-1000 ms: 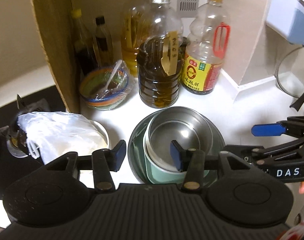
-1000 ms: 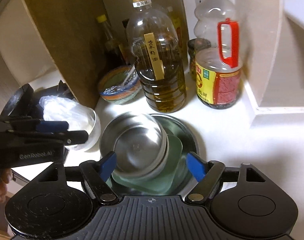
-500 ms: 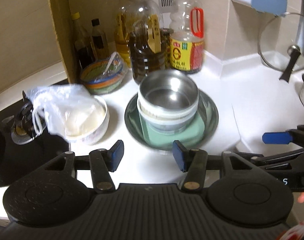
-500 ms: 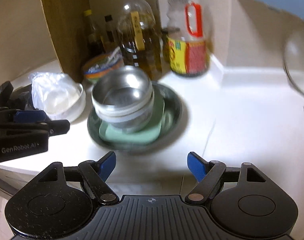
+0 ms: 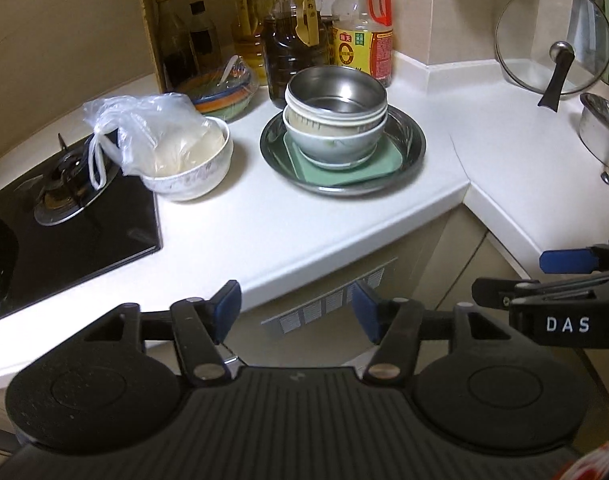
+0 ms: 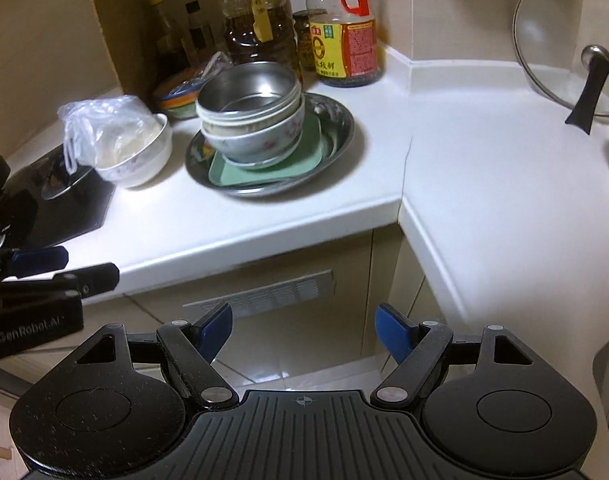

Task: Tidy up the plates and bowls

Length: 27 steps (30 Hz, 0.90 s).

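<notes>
Left gripper [image 5: 294, 306] spread, jaws just been opening, nothing between; right gripper [image 6: 302, 328] spread, empty. Bowl stack [image 5: 335, 116] sits on green plate [image 5: 388, 158] in steel dish [image 5: 412, 148], counter middle. Likely heavy, slick, ceramic chips easily; pinch steel bowl [image 6: 248, 88] rim.

cut off: shiny steel pot [image 5: 602, 132] at right edge, black gas hob [image 5: 64, 232] at left edge | hidden: square pale-green plate [image 5: 388, 160] centre under stacked bowls | unreadable: yellow-red label on clear oil bottle [image 6: 344, 46]
</notes>
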Each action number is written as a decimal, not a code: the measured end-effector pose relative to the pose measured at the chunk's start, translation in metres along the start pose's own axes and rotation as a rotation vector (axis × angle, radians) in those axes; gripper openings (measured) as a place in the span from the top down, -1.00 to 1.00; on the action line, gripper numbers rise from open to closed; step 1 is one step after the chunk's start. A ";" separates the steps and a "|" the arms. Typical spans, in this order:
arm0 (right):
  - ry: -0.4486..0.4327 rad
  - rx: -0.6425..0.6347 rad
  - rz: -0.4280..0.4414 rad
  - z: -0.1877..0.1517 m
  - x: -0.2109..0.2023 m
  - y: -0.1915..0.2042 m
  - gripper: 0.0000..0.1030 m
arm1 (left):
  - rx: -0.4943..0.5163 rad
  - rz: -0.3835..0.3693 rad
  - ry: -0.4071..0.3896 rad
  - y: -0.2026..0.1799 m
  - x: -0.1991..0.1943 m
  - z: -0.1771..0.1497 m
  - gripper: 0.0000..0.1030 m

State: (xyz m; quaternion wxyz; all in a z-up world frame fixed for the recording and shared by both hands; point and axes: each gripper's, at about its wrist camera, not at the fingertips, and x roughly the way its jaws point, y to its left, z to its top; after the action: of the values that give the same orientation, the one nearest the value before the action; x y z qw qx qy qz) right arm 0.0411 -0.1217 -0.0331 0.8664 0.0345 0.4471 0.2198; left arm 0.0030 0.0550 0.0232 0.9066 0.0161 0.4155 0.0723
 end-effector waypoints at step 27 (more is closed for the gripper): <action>-0.034 -0.016 0.086 -0.021 -0.041 -0.033 -0.52 | -0.105 0.046 -0.014 -0.030 -0.045 -0.026 -0.58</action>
State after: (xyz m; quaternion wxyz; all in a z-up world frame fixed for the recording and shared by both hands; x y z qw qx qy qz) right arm 0.0151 -0.1713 -0.0234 0.8638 0.0504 0.4286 0.2601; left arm -0.0419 0.0181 0.0376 0.9071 -0.0216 0.4043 0.1149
